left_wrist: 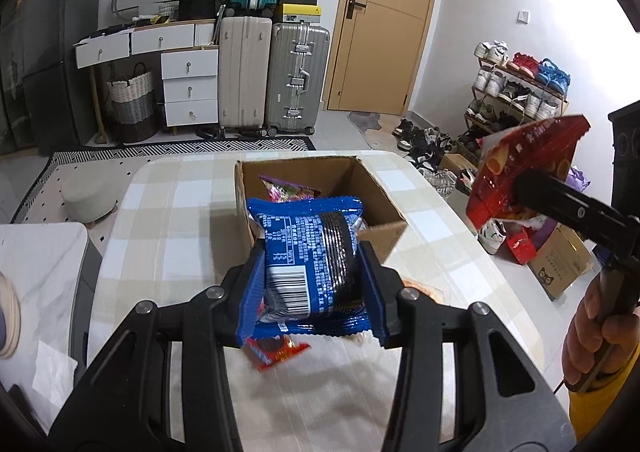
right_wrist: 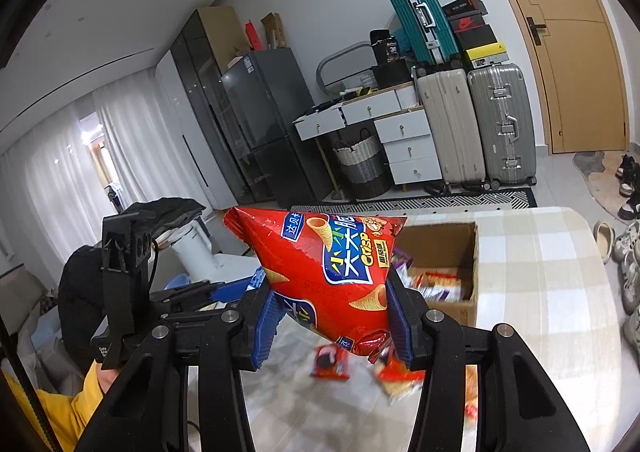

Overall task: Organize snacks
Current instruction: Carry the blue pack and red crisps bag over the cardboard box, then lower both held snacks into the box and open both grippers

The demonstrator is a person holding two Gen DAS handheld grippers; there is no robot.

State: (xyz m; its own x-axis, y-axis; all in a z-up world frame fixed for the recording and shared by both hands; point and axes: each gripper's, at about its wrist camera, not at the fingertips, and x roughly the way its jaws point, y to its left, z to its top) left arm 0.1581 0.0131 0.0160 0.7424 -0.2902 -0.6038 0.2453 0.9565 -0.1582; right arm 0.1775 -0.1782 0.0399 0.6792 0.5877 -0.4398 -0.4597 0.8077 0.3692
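Left wrist view, nearest: the left gripper (left_wrist: 314, 288) pinches a blue snack packet (left_wrist: 310, 264) between its blue pads, barcode side up, packet centred in the frame and raised above the table. Below it, blurred, a small red packet (left_wrist: 276, 352) lies on the cloth. Only this view shows the right gripper (left_wrist: 528, 187) from outside: at right edge, a hand (left_wrist: 592, 332) on its handle, yellow sleeve below, its tip clamped on the red bag (left_wrist: 524, 167).

Right wrist view: the right gripper (right_wrist: 330, 320) clamps a red crisp bag (right_wrist: 336, 272) at its lower corner; the bag fans up and left across mid-frame. Only here are the bag's printed cones legible. The left gripper (right_wrist: 224, 292) shows at left, edge-on. Loose packets (right_wrist: 332, 366) lie blurred on the table beneath.

Beyond both: an open cardboard box (left_wrist: 376, 187) on the checked tablecloth (left_wrist: 180, 211), already holding snacks; in the right view it sits behind and right of the bag.

Room: three suitcases (left_wrist: 272, 75), white drawer unit (left_wrist: 188, 87), woven basket (left_wrist: 132, 103), wooden door (left_wrist: 384, 19), shoe rack (left_wrist: 516, 87) at right; grey fridge (right_wrist: 260, 103) upper centre-left in the right view.
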